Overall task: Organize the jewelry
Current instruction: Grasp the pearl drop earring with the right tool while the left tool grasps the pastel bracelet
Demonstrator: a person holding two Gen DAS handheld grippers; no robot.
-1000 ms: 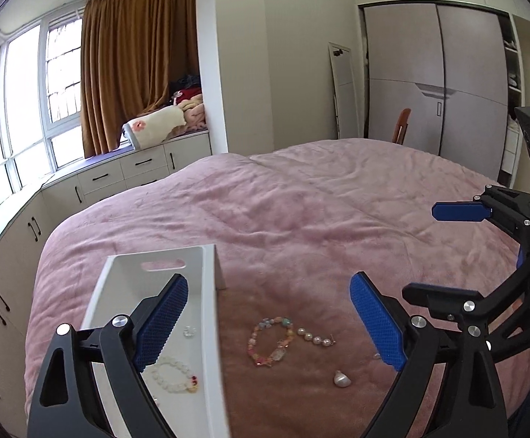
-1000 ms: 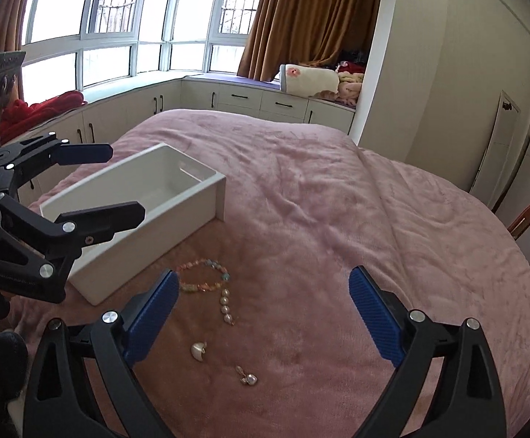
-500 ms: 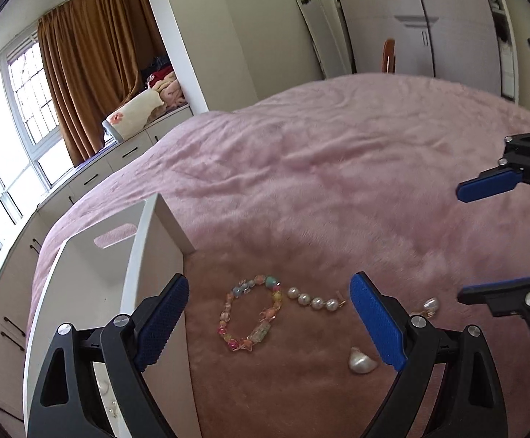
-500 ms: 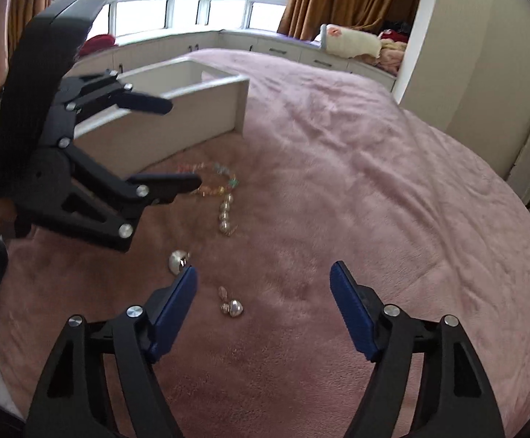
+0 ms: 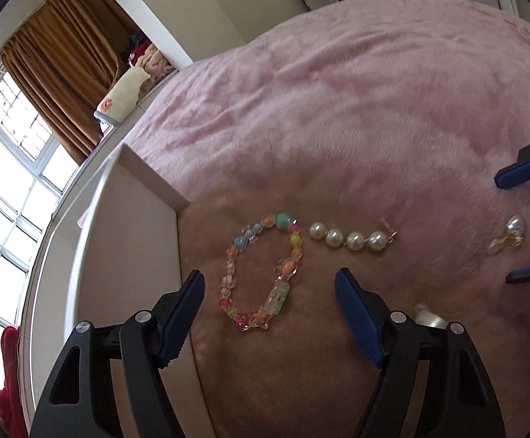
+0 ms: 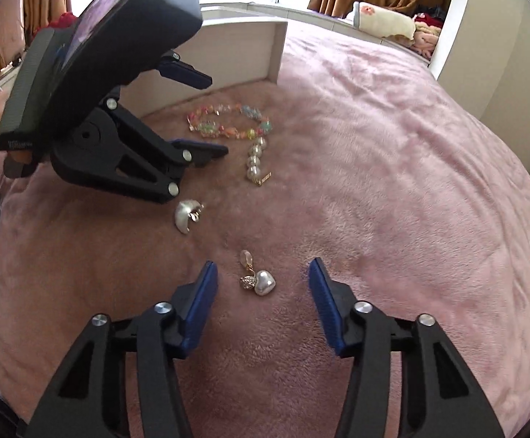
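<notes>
A colourful bead bracelet lies on the pink bedspread, right beside the white tray. My left gripper is open and low over the bracelet, its jaws either side of it. A short pearl strand lies just right of the bracelet. A heart pearl earring lies between the open jaws of my right gripper; it also shows in the left wrist view. A silver shell earring lies near the left gripper's body.
The white tray's wall stands behind the bracelet in the right wrist view. The pink bedspread stretches away to the right. A window ledge with a pillow is at the back.
Both grippers have come down and forward toward the bed. The left one now straddles the bead bracelet and the right one straddles the heart pearl earring. Both stay open.
</notes>
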